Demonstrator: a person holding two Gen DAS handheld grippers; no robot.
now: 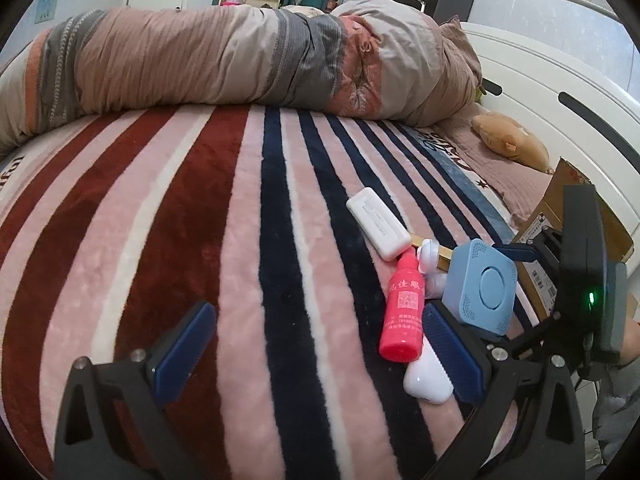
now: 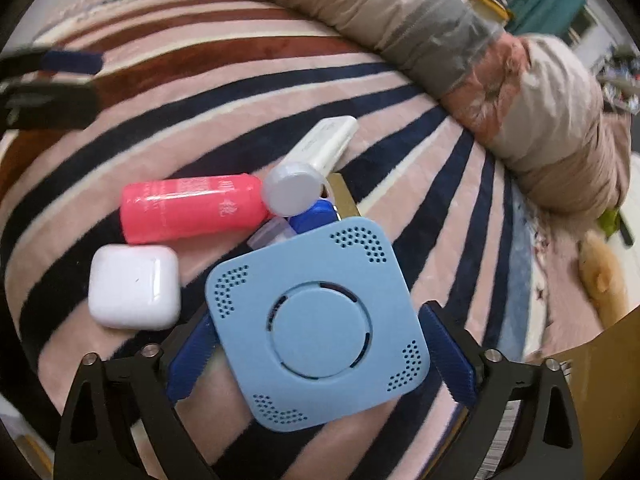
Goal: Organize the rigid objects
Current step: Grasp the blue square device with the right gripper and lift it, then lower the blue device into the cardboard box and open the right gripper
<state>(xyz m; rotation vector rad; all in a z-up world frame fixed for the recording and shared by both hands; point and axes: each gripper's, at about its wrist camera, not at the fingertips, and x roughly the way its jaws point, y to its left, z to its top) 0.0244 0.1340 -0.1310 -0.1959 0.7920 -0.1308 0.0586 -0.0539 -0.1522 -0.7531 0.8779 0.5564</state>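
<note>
While held between the blue pads of the right gripper [image 2: 320, 356], jaws clamped on its two sides, blue square device [image 2: 316, 320] lifted above the bed [image 2: 240, 88] beside pink bottle [image 2: 192, 208] and white case [image 2: 134, 292], probably for the cardboard box [image 1: 576, 216]; left gripper [image 1: 316, 356] wide apart, empty.

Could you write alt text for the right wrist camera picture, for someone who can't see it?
The right gripper has its jaws closed on a square light-blue device above a striped blanket. Beside it lie a white earbud case, a pink bottle and a white rectangular box; a rolled quilt runs behind.
</note>
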